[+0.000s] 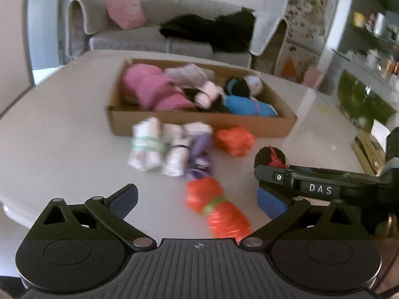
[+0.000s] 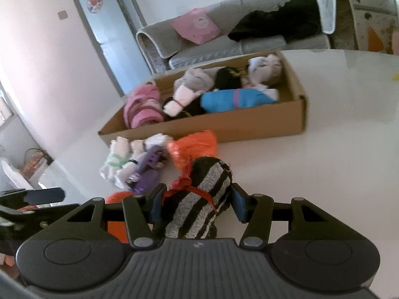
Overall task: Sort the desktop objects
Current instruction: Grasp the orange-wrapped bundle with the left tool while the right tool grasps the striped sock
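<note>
The right gripper (image 2: 193,203) pinches the striped sock roll (image 2: 199,199) at the lower centre of its view, the left gripper (image 1: 197,199) is spread empty, so the next move probably is carrying it into the cardboard box (image 2: 249,122).

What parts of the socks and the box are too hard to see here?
- Left wrist view: the rolled socks by the box are motion-blurred; patterns unreadable.
- Left wrist view: the orange roll has its near end hidden behind the left claw.
- Right wrist view: the striped sock has its lower end hidden by the right claw.
</note>
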Motion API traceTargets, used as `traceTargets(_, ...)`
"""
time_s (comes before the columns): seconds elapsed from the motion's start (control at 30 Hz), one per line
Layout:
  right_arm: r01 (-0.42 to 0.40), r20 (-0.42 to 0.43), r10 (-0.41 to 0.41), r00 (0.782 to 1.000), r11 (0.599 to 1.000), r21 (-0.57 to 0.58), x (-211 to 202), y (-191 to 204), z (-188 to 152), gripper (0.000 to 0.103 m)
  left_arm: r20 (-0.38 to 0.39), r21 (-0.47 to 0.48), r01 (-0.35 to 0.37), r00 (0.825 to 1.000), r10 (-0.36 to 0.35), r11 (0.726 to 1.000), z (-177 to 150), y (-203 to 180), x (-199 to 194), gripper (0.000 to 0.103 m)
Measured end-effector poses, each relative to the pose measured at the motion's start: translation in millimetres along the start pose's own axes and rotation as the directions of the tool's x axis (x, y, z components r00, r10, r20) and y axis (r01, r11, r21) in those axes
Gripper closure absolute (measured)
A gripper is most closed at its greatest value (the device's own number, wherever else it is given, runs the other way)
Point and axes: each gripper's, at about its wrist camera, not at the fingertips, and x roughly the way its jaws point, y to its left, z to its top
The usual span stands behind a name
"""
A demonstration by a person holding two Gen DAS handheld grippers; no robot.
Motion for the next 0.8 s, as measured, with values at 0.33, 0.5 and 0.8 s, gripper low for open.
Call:
traceTargets(0.33, 0.099, 0.005, -0.099, 0.995, 0.995, -0.001, -11.6, -27.9, -1.9, 0.049, -0.092, 0.012, -0.014, 0.996, 0.015, 1.000, -6.3, -22.4, 50.3, 0.005)
traceTargets(0.5, 0.109, 0.001, -0.109, 0.994, 0.994, -0.029, -10.6, -22.8, -3.2, 0.053, -0.058, 0.096, -0.090, 0.994, 0.096, 0.991, -11.6, -31.3, 46.8, 0.038)
traceTargets(0.8, 0.115, -0.009, -0.116, 0.993, 0.990, -0.083, -10.2, -12.3, -5.6, 0.060, -0.054, 0.123, -0.091, 0.994, 0.099, 0.988, -15.9, -23.2, 27.4, 0.058)
